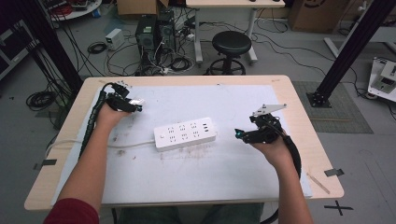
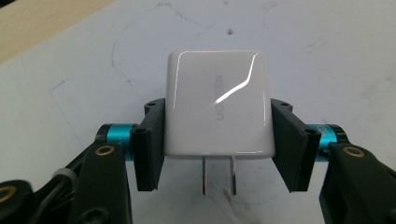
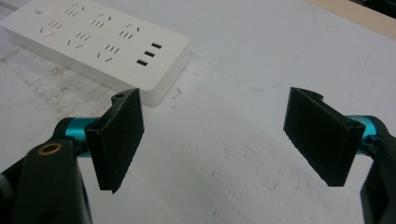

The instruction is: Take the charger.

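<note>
Prongs of white charger [image 2: 217, 105], clamped in left gripper [image 2: 217, 140], point near; power strip [image 1: 185, 133] lies right of it, long axis left-right. Right gripper [image 3: 215, 140] released, nearer strip.

Grey floor [image 1: 280, 51] with tangled cables [image 1: 163, 60], black stool [image 1: 231, 44] beyond.

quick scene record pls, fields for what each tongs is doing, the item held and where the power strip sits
left tongs: shut on the white charger, prongs pointing back toward the camera
right tongs: open, nothing between the jaws
power strip: flat on the white mat, mid-table, between the two hands
strip to right tongs: apart, strip's USB end nearest
charger plugged in: not yet
</note>
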### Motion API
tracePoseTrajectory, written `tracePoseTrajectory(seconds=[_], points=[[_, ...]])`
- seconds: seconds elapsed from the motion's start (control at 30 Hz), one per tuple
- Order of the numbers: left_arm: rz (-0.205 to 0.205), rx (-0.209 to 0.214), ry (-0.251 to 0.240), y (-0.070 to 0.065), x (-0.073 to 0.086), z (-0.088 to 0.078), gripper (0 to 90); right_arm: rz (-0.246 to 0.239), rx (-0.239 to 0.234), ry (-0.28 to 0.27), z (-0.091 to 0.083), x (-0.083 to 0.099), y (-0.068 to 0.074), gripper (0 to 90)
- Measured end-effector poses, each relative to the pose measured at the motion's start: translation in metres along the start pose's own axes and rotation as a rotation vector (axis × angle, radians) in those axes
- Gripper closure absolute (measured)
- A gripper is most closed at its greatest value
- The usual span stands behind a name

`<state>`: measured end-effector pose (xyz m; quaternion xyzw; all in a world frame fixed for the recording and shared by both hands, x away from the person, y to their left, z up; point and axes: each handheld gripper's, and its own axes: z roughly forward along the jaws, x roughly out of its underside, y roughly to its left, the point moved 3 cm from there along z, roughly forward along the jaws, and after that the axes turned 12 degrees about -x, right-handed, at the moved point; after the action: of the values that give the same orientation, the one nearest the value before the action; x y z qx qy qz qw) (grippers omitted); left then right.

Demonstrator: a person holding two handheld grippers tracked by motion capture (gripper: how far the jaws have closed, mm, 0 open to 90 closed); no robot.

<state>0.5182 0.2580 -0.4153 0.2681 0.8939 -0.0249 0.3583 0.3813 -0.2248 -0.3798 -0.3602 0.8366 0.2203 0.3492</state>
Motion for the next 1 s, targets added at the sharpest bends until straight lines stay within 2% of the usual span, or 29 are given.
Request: tracePoseTrajectory(seconds=[0.03, 0.07, 0.13, 0.17, 0.23, 0.3, 0.33, 0.37, 0.4, 0.57, 0.6, 0.67, 0.8, 1.0], points=[[0.032, -0.018, -0.016, -0.007, -0.003, -0.016, 42.5, -0.001, -0.007, -0.005, -0.002, -0.002, 0.000, 20.6], [0.032, -0.018, -0.016, -0.007, -0.003, -0.016, 42.5, -0.001, -0.007, -0.005, -0.002, -0.002, 0.000, 20.6], [0.051, -0.015, -0.032, -0.012, -0.005, -0.029, 42.5, -0.011, -0.011, -0.003, -0.003, -0.004, 0.001, 20.6], [0.064, -0.016, -0.052, -0.016, -0.006, -0.041, 42.5, -0.011, -0.013, -0.004, -0.004, -0.004, 0.001, 20.6], [0.069, -0.009, -0.060, -0.019, -0.006, -0.049, 42.5, -0.012, -0.016, -0.008, -0.006, -0.006, 0.002, 20.6], [0.063, 0.008, -0.074, -0.024, -0.003, -0.058, 42.5, -0.020, -0.015, -0.011, -0.007, -0.006, 0.001, 20.6], [0.073, 0.027, -0.086, -0.028, -0.001, -0.063, 42.5, -0.020, -0.010, -0.015, -0.008, -0.006, 0.002, 20.6], [0.073, 0.027, -0.086, -0.028, -0.001, -0.063, 42.5, -0.020, -0.010, -0.015, -0.008, -0.006, 0.002, 20.6], [0.085, 0.034, -0.100, -0.034, 0.002, -0.073, 42.5, -0.020, -0.010, -0.020, -0.009, -0.006, 0.001, 20.6], [0.104, 0.081, -0.148, -0.047, 0.004, -0.097, 42.5, -0.027, -0.018, -0.021, -0.017, -0.007, -0.001, 20.6], [0.104, 0.081, -0.148, -0.047, 0.004, -0.097, 42.5, -0.027, -0.018, -0.021, -0.017, -0.007, -0.001, 20.6], [0.129, 0.121, -0.177, -0.054, 0.004, -0.108, 42.5, -0.032, -0.022, -0.024, -0.020, -0.008, -0.002, 20.6], [0.159, 0.143, -0.181, -0.059, 0.004, -0.111, 42.5, -0.034, -0.023, -0.027, -0.021, -0.009, -0.003, 20.6], [0.215, 0.173, -0.162, -0.065, 0.006, -0.104, 42.5, -0.023, -0.025, -0.028, -0.020, -0.007, -0.005, 20.6]])
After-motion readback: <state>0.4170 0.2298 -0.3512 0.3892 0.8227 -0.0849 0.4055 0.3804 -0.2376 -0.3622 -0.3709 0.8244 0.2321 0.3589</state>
